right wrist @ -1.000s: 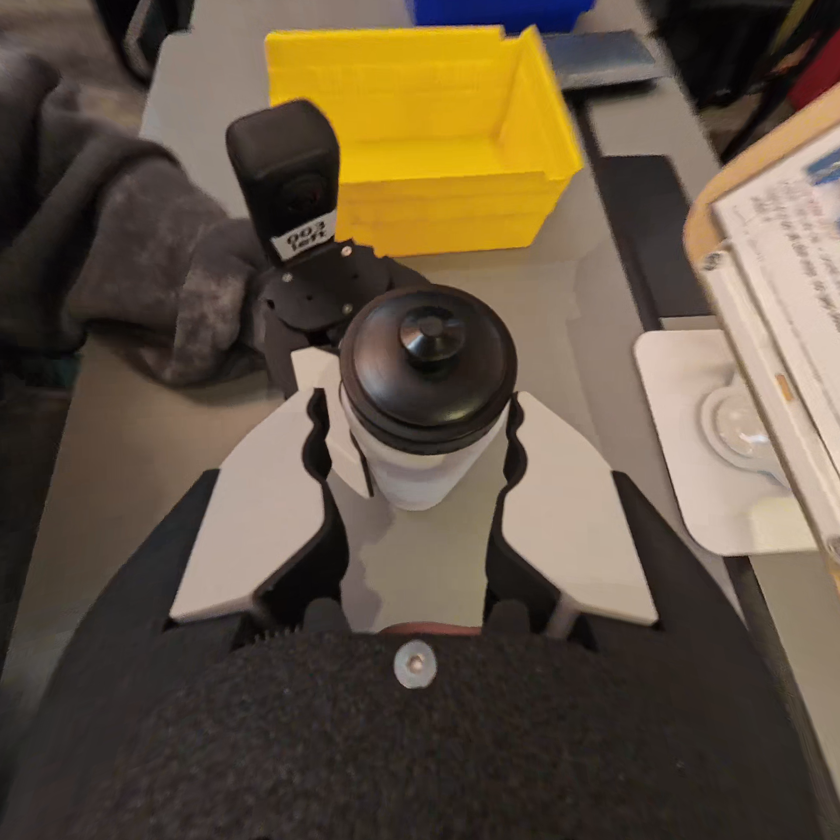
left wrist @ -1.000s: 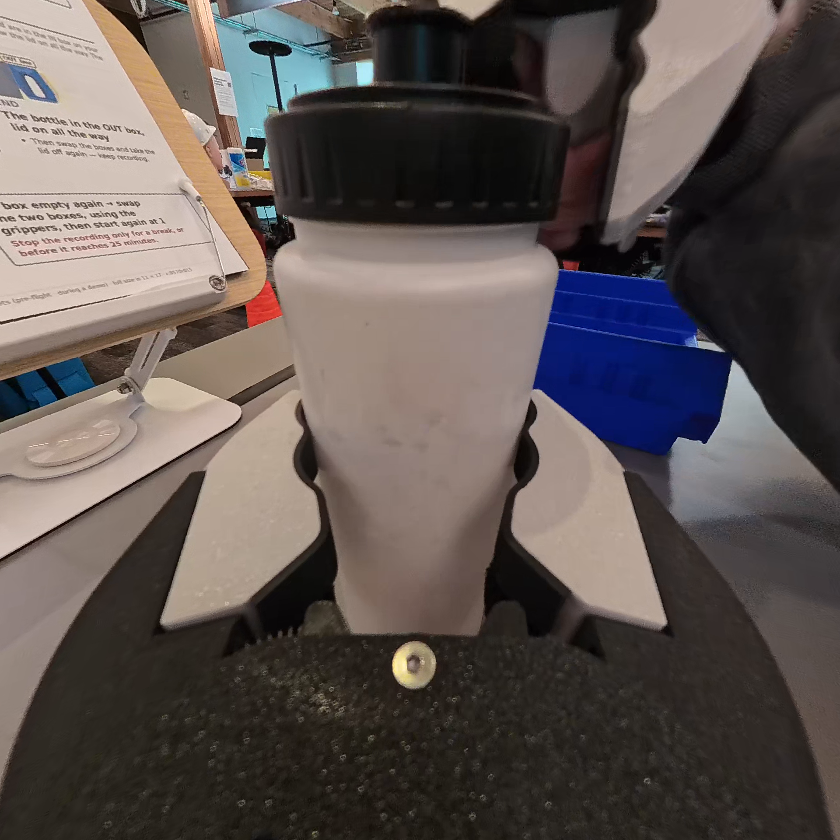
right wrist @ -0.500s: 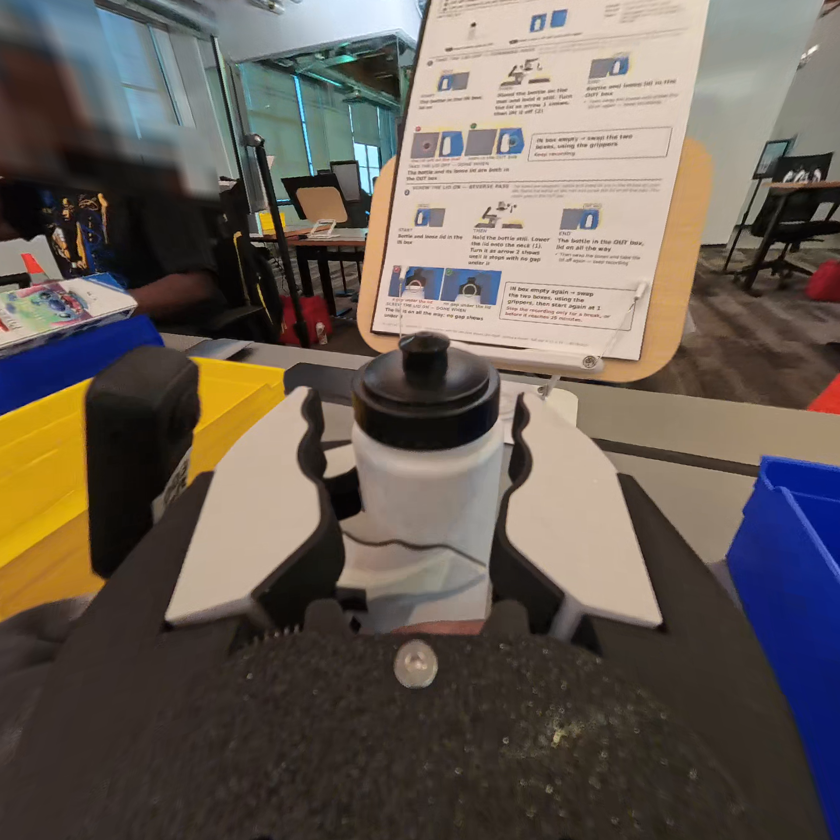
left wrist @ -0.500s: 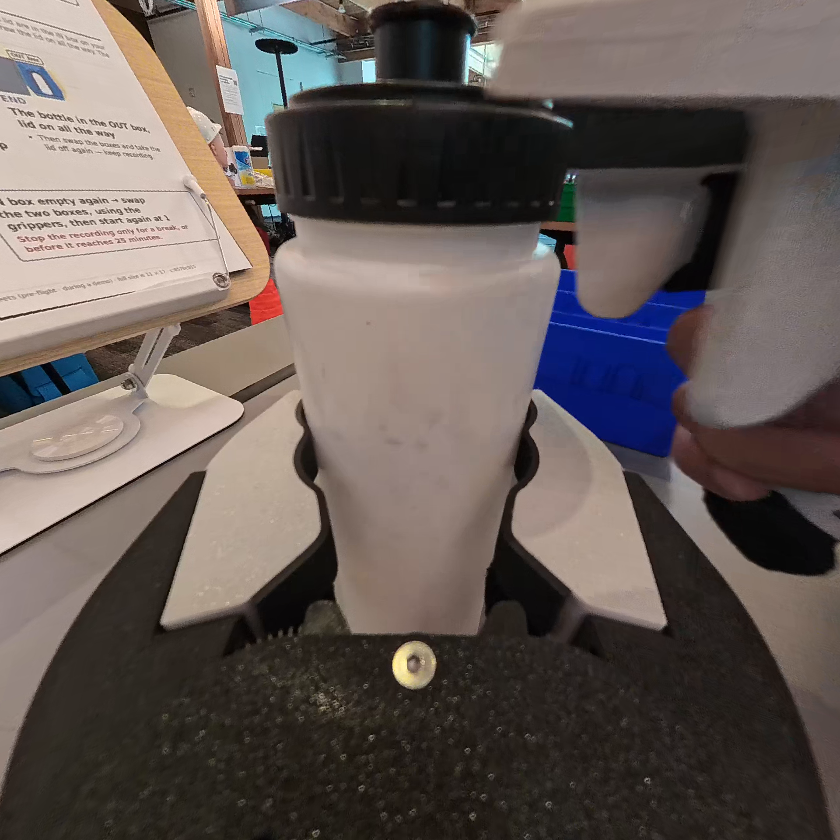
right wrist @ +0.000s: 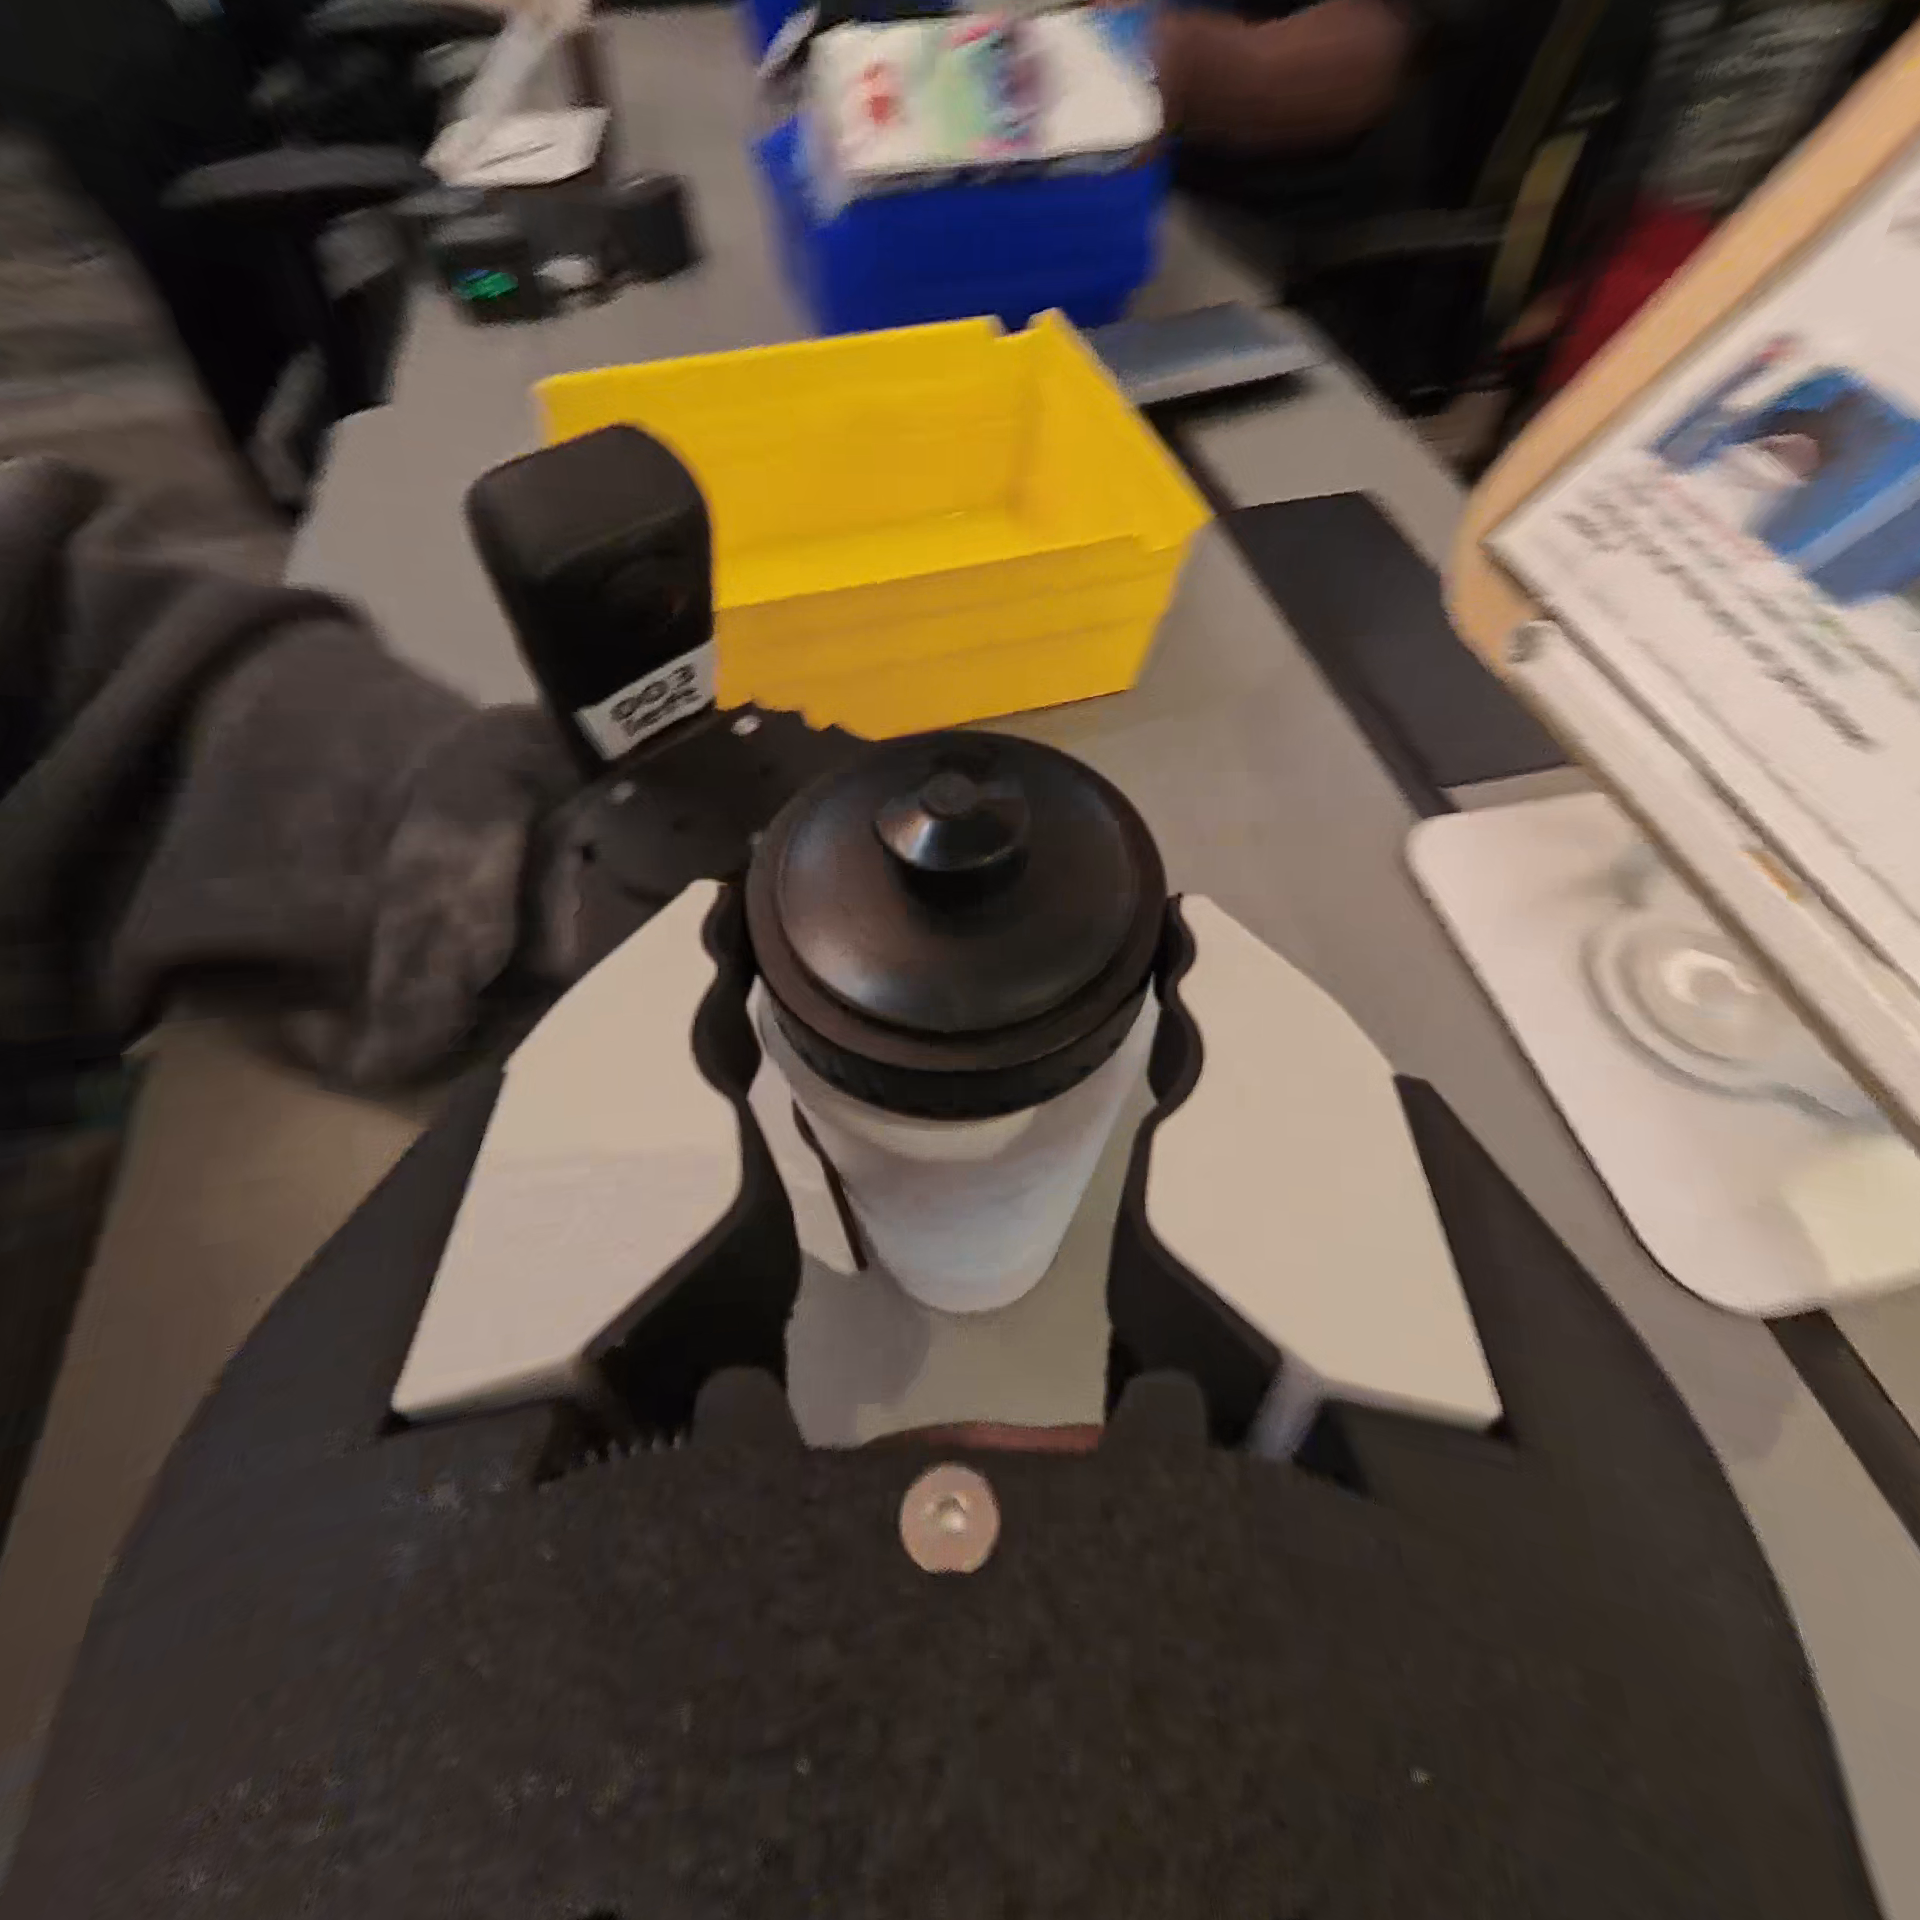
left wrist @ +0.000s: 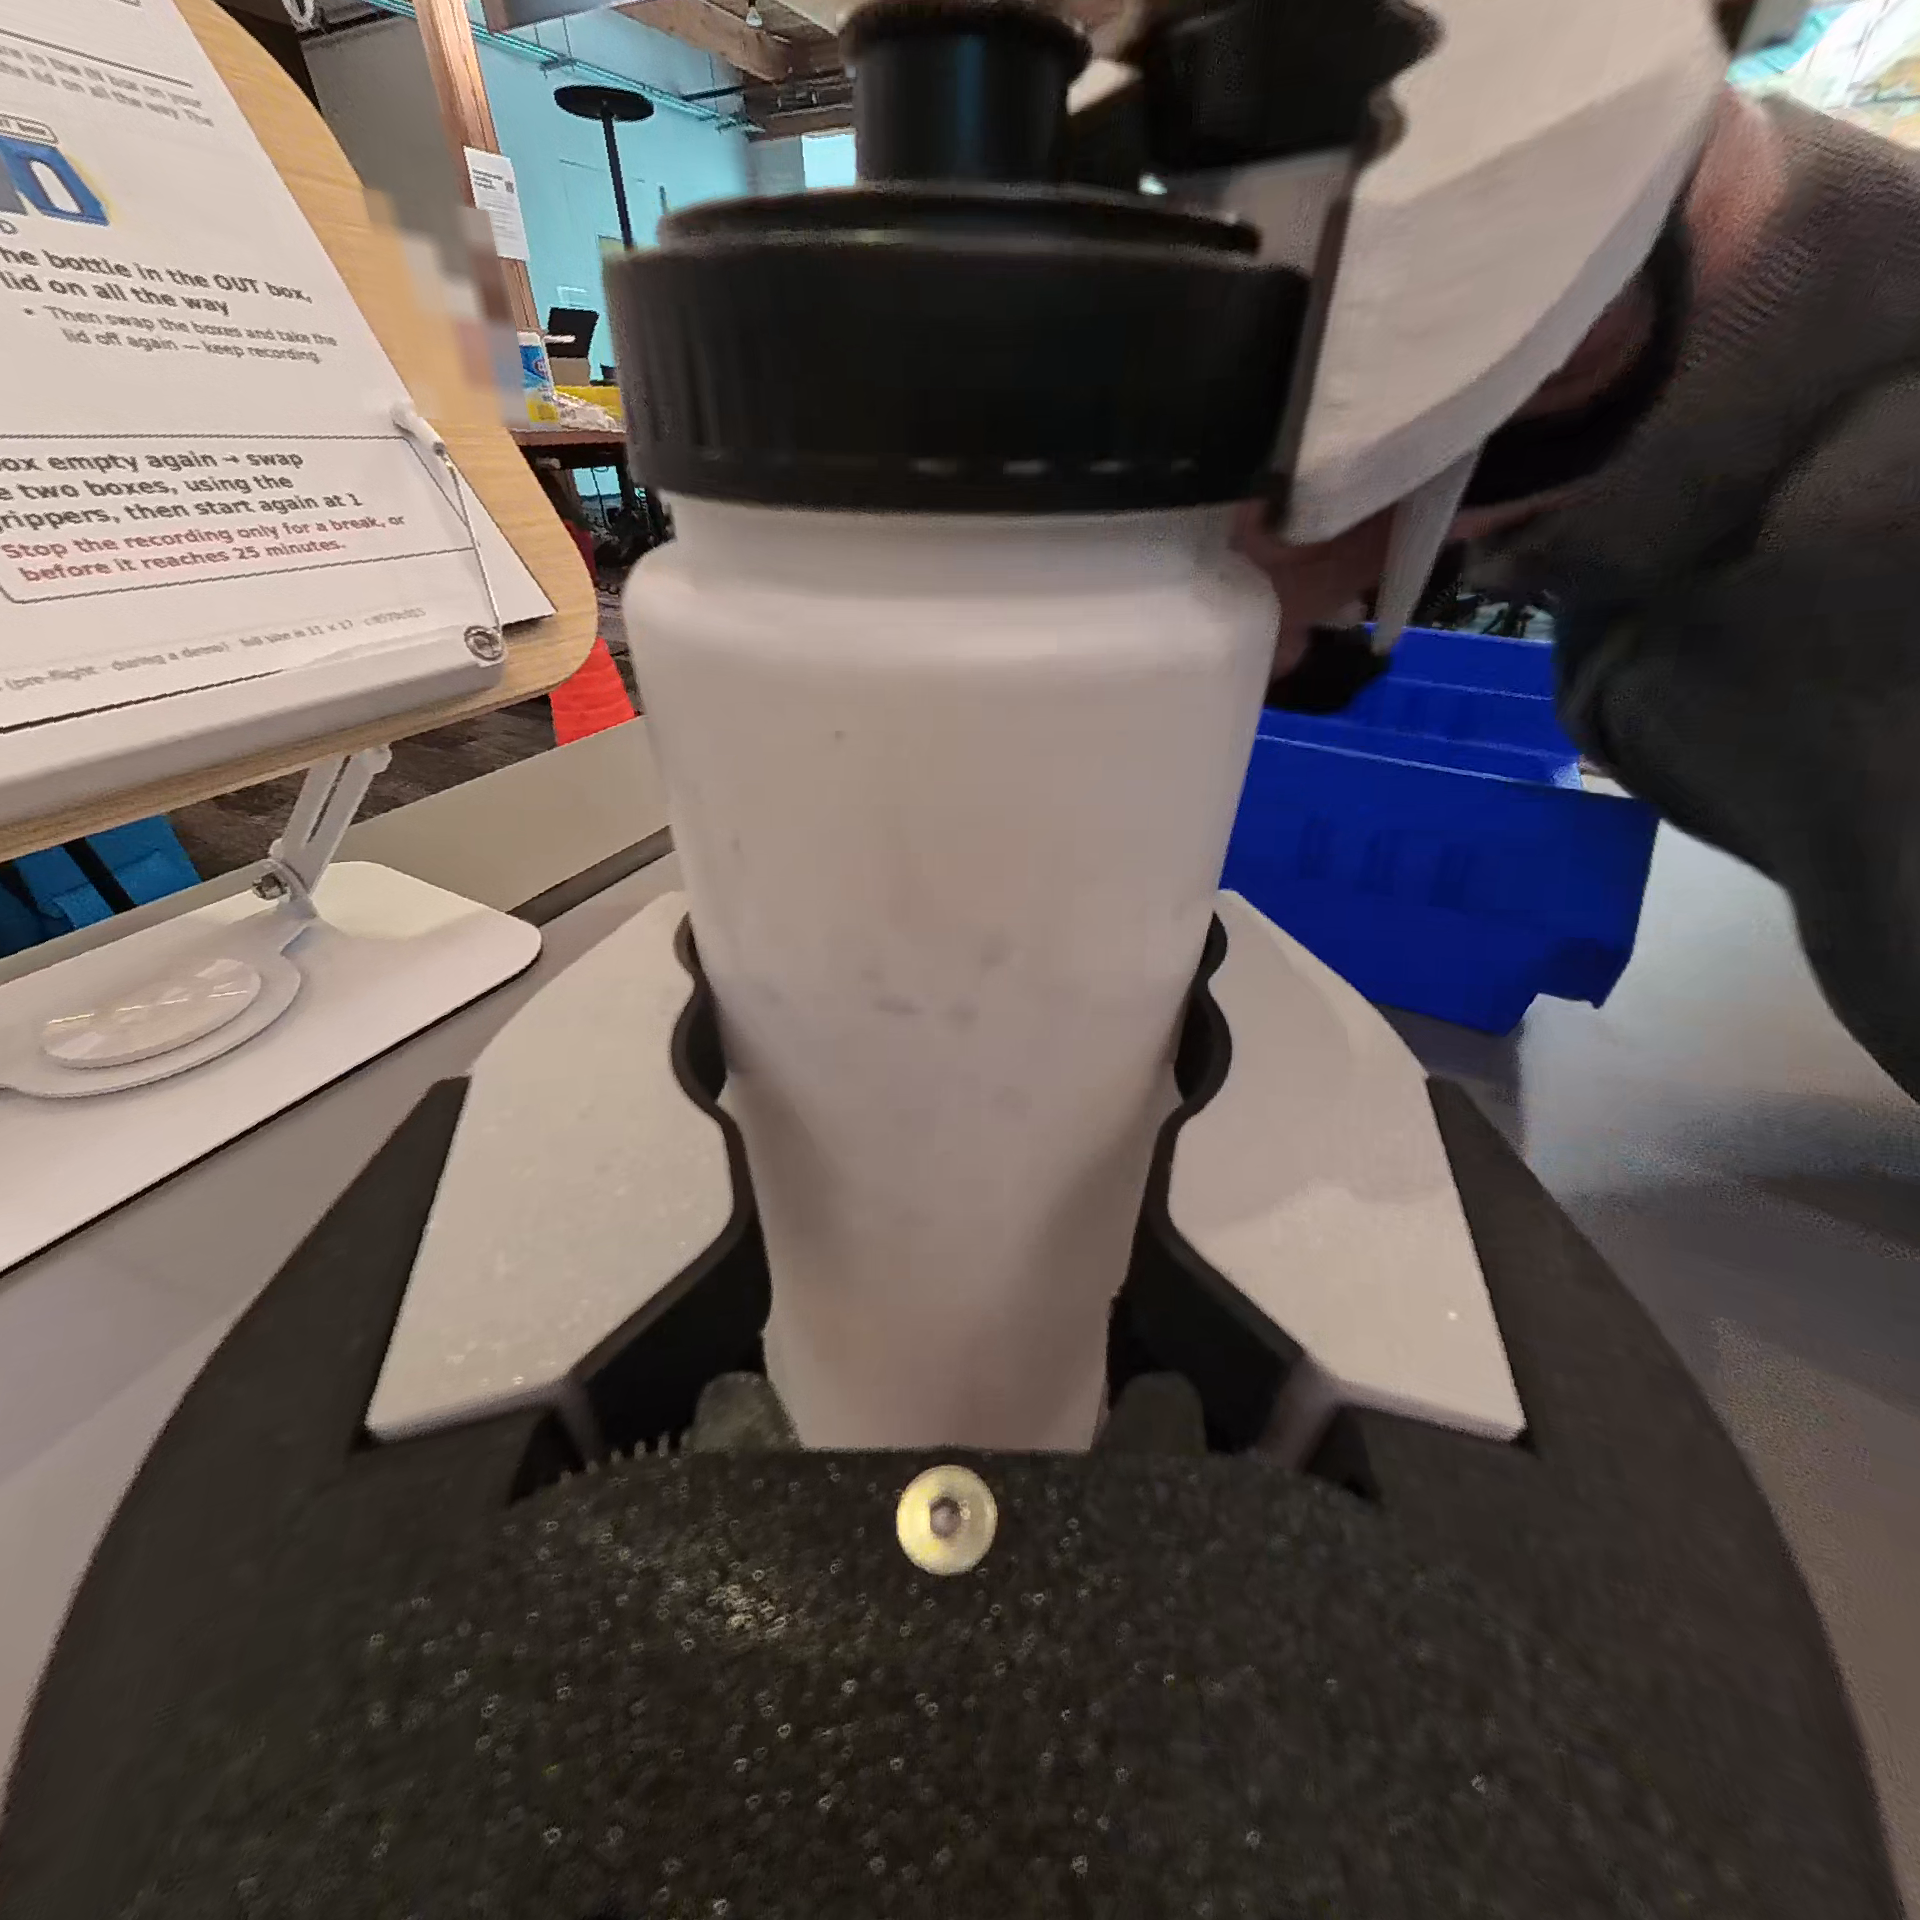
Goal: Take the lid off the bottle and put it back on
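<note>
White bottle (left wrist: pixel 951 831) stands upright on the grey table (left wrist: pixel 1714 1195), black lid (left wrist: pixel 956 353) on its neck. Left gripper (left wrist: pixel 951 1039) has its jaws pinching the bottle's lower body, both inner edges touching the white wall. Right gripper (right wrist: pixel 951 997) reaches in from above, tilted down; its jaws are pressed against the two sides of the lid, just below the black spout (right wrist: pixel 951 831). In the left wrist view the right gripper's white finger touches the lid's right edge, with a grey sleeve (left wrist: pixel 1787 623) behind it. Yellow bin (right wrist: pixel 883 520) sits on the table beyond the bottle in the right wrist view. Blue bin (left wrist: pixel 1434 852) is right of the bottle in the left wrist view, the instruction board on a white stand (left wrist: pixel 208 436) left of it. Right view is motion-blurred.
</note>
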### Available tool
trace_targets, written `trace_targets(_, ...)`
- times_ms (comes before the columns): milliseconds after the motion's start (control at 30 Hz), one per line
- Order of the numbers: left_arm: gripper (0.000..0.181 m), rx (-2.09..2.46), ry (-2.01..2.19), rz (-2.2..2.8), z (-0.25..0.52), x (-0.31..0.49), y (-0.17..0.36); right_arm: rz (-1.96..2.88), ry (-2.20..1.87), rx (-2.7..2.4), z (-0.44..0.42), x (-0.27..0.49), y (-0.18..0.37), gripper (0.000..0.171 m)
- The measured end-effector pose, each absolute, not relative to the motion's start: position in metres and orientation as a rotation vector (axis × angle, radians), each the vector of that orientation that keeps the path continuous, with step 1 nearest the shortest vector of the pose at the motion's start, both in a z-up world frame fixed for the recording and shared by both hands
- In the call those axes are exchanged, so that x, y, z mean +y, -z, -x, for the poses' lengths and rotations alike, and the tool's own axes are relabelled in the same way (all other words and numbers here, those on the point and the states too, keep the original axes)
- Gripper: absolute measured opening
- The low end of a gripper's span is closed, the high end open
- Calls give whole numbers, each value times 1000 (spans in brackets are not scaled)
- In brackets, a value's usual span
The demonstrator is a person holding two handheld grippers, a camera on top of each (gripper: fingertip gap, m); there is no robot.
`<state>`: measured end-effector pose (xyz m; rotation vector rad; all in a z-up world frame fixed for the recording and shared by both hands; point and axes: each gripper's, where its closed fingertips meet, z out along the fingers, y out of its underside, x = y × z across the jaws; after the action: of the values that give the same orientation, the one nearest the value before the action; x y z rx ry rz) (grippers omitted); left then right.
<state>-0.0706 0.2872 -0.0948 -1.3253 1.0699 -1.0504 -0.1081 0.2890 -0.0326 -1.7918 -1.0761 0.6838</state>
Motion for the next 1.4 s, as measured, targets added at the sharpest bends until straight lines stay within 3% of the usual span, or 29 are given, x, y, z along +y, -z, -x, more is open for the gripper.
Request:
trace_targets(167,87,1073,1055,1323,71,287,95,1744,-867,-1448,108,284,34,74)
trace_targets(300,87,1073,1059,1322,71,287,95,1751,-811,-1448,107,285,33,74)
trace_targets(400,87,1072,1060,1324,71,287,95,1756,-724,-1171,106,286,11,98)
trace_targets(533,87,1069,1056,1330,71,287,95,1579,-508,-704,93,276,-28,82)
trace_targets(700,87,1065,1048,1335,72,287,95,1600,-316,-251,92,259,2,86)
trace_targets(900,87,1063,1045,1338,72,287,95,1592,-166,-98,96,290,20,91)
trace_targets(967,87,1060,1044,1341,72,288,95,1645,-188,-149,103,302,27,76)
trace_targets(1400,87,1076,1056,1331,71,287,96,1798,-703,-1200,112,289,39,77)
